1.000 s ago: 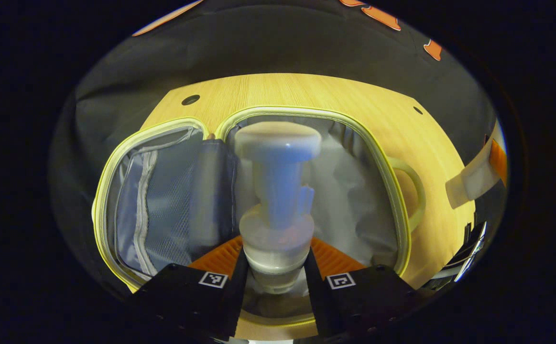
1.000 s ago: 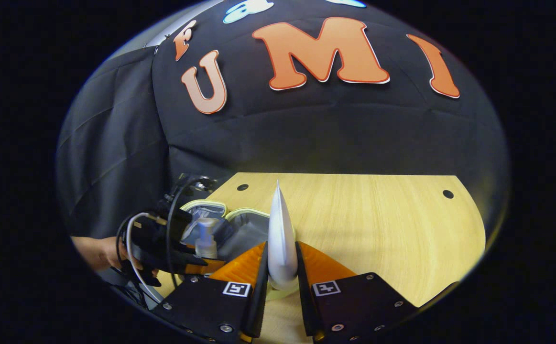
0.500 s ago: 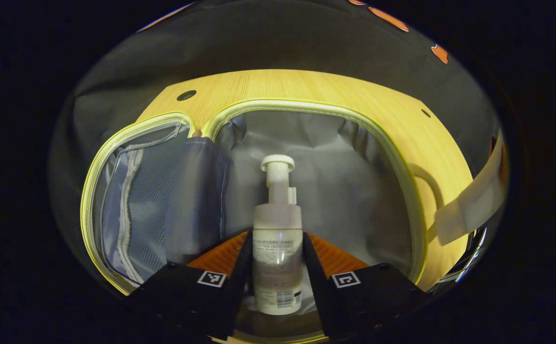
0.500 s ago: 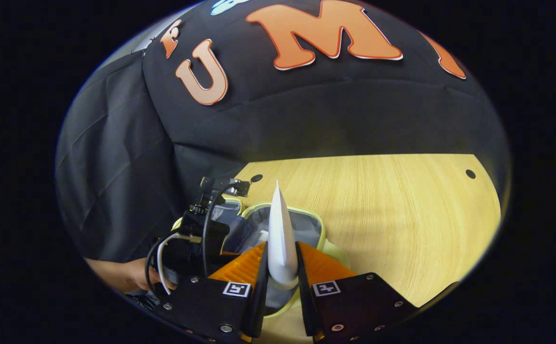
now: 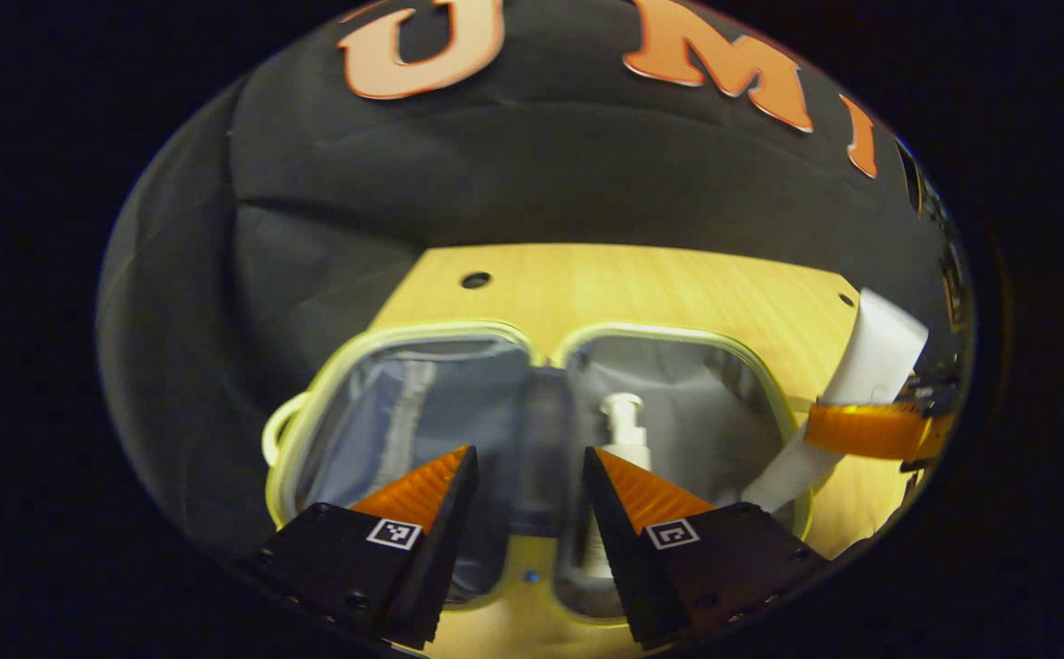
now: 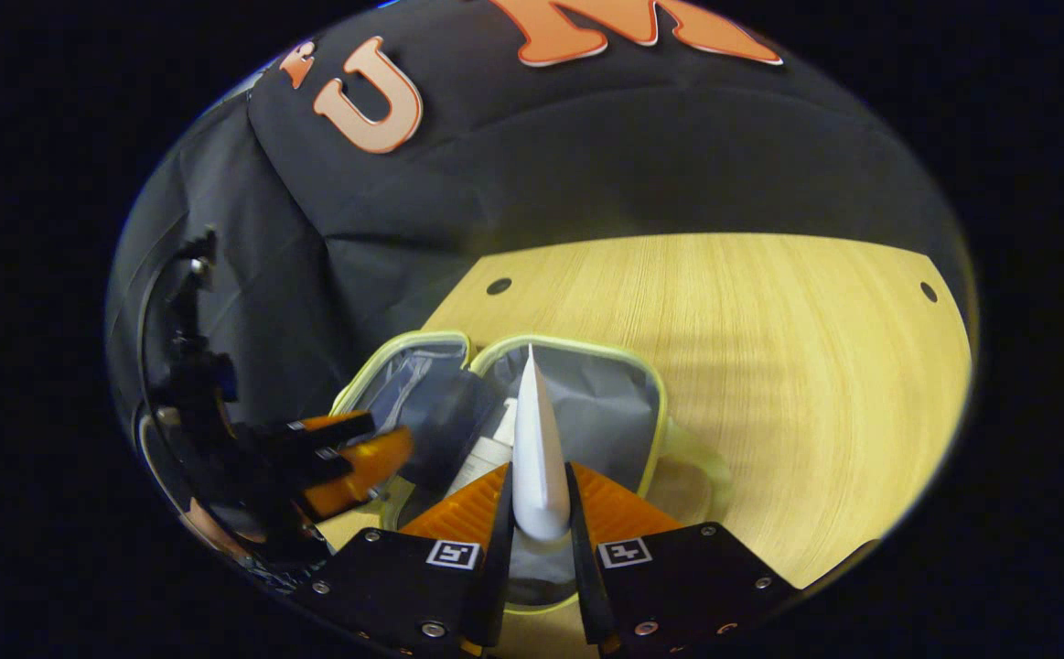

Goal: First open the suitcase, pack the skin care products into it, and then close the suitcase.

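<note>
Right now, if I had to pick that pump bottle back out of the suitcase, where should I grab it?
Probably across its round body, coming down from above. The pump bottle lies flat in the right half of the open suitcase, pump head toward the far rim. The body is widest and steadiest; the thin pump neck could slip or press.

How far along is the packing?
The suitcase lies open and a pump bottle rests inside it. The left gripper is open with nothing in it. The right gripper holds a white tube above the case, not yet packed. Closing remains.
</note>
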The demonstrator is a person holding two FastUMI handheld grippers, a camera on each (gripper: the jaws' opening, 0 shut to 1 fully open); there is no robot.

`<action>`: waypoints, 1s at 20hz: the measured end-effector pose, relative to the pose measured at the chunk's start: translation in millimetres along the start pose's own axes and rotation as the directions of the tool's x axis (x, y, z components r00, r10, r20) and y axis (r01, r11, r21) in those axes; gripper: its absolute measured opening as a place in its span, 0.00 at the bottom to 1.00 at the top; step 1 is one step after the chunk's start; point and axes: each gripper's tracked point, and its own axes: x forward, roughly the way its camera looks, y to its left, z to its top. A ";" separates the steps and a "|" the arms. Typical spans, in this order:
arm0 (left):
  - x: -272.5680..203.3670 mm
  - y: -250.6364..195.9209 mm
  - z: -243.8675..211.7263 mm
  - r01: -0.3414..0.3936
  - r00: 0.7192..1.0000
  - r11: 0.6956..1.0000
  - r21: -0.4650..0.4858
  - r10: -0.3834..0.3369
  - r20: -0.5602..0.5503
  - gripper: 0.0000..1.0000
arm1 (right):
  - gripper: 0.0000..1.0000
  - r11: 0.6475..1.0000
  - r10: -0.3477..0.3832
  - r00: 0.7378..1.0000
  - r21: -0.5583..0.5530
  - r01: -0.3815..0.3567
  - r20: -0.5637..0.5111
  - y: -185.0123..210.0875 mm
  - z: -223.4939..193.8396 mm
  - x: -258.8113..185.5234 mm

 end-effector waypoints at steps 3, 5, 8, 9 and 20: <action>-8.2 67.6 3.5 -0.103 0.993 0.987 -0.127 0.109 0.040 0.73 | 0.33 1.000 -0.019 0.997 0.006 0.020 -0.080 -9.3 -18.6 12.4; -8.5 111.4 -2.1 -0.155 0.986 0.968 -0.196 0.165 0.036 0.78 | 0.33 0.998 -0.052 0.991 0.014 0.054 -0.123 -14.1 -26.5 19.2; 4.2 168.5 -18.6 -0.213 0.975 0.936 -0.280 0.222 0.003 0.78 | 0.34 0.991 -0.107 0.982 0.065 0.119 -0.155 -24.5 -24.8 34.2; 11.2 183.7 -22.5 -0.226 0.972 0.923 -0.311 0.235 -0.006 0.78 | 0.33 0.986 -0.122 0.978 0.093 0.139 -0.168 -28.8 -24.7 35.7; 71.9 267.3 -56.6 -0.149 0.988 0.739 -0.657 0.133 -0.075 0.87 | 0.29 0.943 -0.253 0.939 0.159 0.293 -0.232 -50.2 -25.8 69.7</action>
